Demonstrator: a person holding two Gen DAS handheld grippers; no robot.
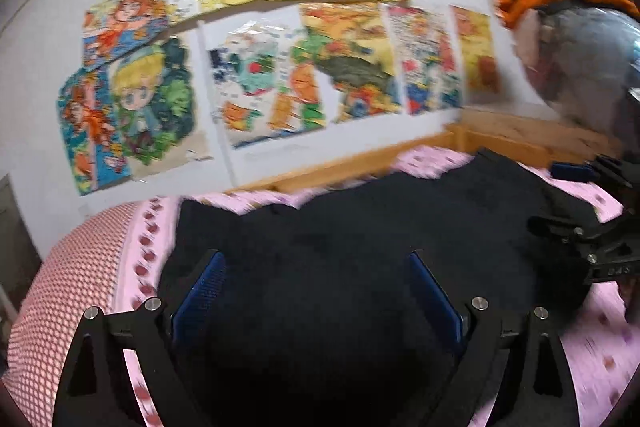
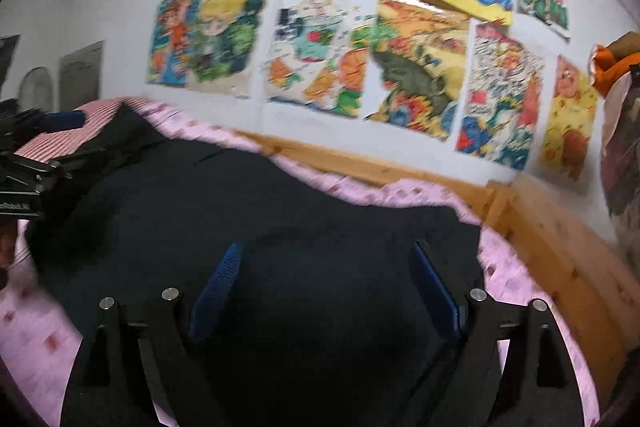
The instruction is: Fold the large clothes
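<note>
A dark garment (image 1: pixel 360 227) is lying spread across a pink patterned bedsheet (image 1: pixel 600 359), stretching out beneath and ahead of both claws. The left claw (image 1: pixel 316 287) is hovering over the cloth with its fingers standing wide apart, nothing pinched between the blue pads (image 1: pixel 200 291); whether the tips are brushing the fabric cannot be told through the blur. The right claw (image 2: pixel 326 279) is likewise gaping over the same garment (image 2: pixel 280 211), its ribbed blue pads (image 2: pixel 434 291) holding nothing. Each claw is showing at the edge of the other's view, the right one (image 1: pixel 592 211) at the garment's far side. The cloth is looking matte, soft and nearly black, lying in flat layers with a wavy far edge. A red-and-white checked pillow (image 1: pixel 68 287) is sitting at the left end of the bed. A knotty wooden bed frame (image 2: pixel 560 247) is running along the white wall, which is carrying bright, glossy cartoon posters (image 2: pixel 360 39).
</note>
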